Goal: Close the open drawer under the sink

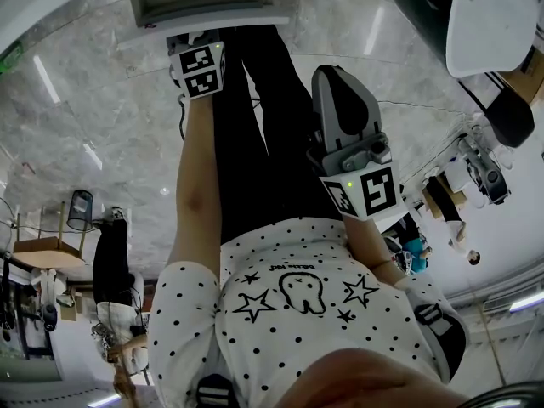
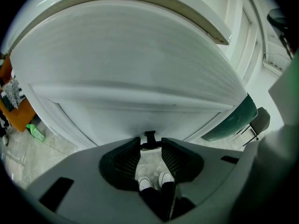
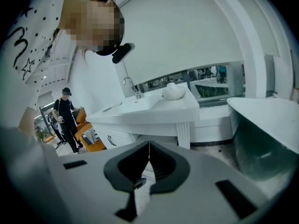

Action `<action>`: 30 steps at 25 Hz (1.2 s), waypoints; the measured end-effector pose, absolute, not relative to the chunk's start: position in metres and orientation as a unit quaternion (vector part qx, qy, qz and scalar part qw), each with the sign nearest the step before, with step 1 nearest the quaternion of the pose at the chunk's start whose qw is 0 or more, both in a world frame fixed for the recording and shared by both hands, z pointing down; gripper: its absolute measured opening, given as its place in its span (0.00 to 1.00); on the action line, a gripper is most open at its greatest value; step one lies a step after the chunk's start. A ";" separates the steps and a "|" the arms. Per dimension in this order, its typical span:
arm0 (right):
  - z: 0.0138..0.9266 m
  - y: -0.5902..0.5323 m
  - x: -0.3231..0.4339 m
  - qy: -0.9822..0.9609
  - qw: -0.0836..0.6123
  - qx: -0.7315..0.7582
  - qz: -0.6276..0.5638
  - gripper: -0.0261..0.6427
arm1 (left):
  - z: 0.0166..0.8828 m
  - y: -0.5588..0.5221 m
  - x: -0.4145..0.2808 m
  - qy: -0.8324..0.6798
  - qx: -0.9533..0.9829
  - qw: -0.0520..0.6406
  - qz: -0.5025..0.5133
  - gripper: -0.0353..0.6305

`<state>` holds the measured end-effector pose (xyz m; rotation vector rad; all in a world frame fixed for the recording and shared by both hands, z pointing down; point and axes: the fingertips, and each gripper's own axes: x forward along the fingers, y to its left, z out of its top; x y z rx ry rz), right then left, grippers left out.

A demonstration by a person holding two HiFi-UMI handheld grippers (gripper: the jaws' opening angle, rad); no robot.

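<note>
Handling: white flat-fronted drawer (image 2: 140, 78) looks rigid, free-sliding (probably weighty); push front beside small black handle (image 2: 149, 136) | left gripper (image 2: 150, 148) fingers apart, holding nothing | right gripper (image 3: 149, 148) fingers closed, empty

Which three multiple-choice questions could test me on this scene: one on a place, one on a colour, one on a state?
1. The left claw points at:
A) the white drawer front
B) a window
C) a bookshelf
2. The drawer handle is:
A) gold
B) black
C) red
3. The right claw is:
A) wide open
B) holding a cup
C) shut, empty

Answers:
1 A, the white panel fills the left gripper view.
2 B, the handle looks black against the white.
3 C, its jaws meet with nothing between them.
</note>
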<state>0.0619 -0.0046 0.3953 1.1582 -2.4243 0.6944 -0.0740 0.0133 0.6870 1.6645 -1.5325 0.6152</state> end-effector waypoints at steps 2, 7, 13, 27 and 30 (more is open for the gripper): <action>0.396 -0.007 0.064 -0.857 0.183 0.414 0.245 0.06 | 0.687 0.011 -0.075 -0.603 0.654 0.387 0.242 0.26; 0.396 -0.008 0.066 -0.855 0.184 0.419 0.246 0.06 | 0.686 0.010 -0.076 -0.603 0.653 0.388 0.243 0.26; 0.396 -0.008 0.066 -0.853 0.182 0.420 0.249 0.06 | 0.684 -0.001 -0.079 -0.605 0.655 0.385 0.237 0.26; 0.398 -0.006 0.066 -0.851 0.181 0.423 0.254 0.06 | 0.681 -0.016 -0.081 -0.611 0.654 0.385 0.224 0.26; 0.399 -0.008 0.065 -0.851 0.183 0.422 0.254 0.06 | 0.681 -0.018 -0.083 -0.612 0.654 0.385 0.224 0.26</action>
